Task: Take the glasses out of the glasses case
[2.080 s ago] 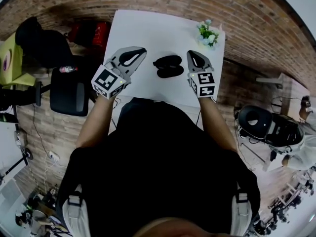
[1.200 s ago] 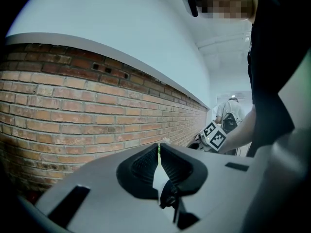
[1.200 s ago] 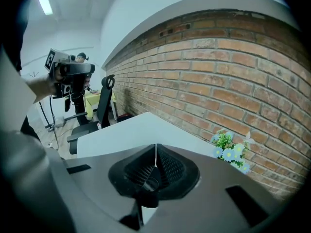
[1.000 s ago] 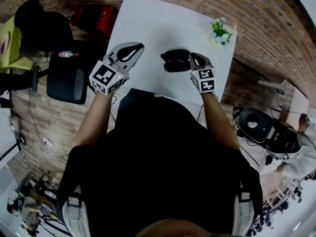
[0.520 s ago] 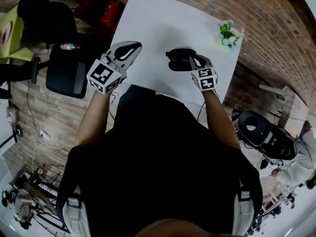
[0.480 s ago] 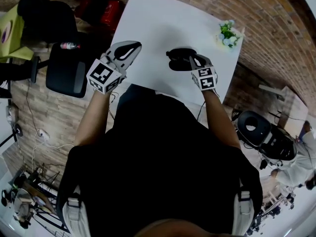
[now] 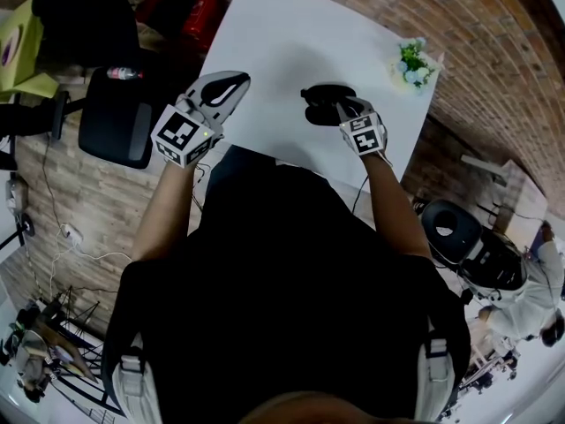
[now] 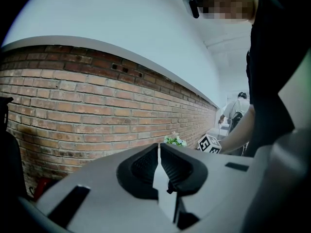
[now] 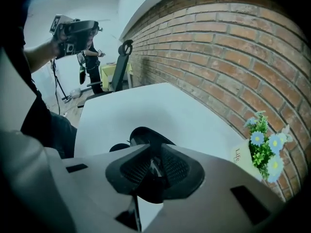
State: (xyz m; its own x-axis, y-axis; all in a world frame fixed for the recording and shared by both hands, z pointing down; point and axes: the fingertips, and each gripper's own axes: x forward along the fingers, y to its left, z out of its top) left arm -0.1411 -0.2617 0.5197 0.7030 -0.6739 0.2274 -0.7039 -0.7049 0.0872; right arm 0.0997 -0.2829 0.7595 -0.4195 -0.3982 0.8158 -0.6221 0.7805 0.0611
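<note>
The black glasses case (image 7: 318, 93) lies open on the white table (image 7: 282, 34). My right gripper (image 7: 341, 109) reaches into its right end from the near side. In the right gripper view the jaws (image 9: 155, 147) stand almost together with a thin, dark, shiny part of the glasses (image 9: 154, 165) pinched between the pads. The case's curved lid (image 9: 145, 133) shows just beyond them. The rest of the glasses is hidden. My left gripper (image 7: 237, 79) hovers over the table's left side, well apart from the case. It (image 8: 159, 145) is shut with nothing in it.
A small pot of blue and white flowers (image 7: 413, 60) stands at the table's far right corner, also in the right gripper view (image 9: 262, 144). A black chair (image 7: 115, 122) and a red object (image 7: 199, 11) are left of the table. A brick wall (image 8: 73, 106) runs behind.
My right gripper has moved left from beside the case onto its right end, and its jaws have closed there. The left gripper has hardly moved.
</note>
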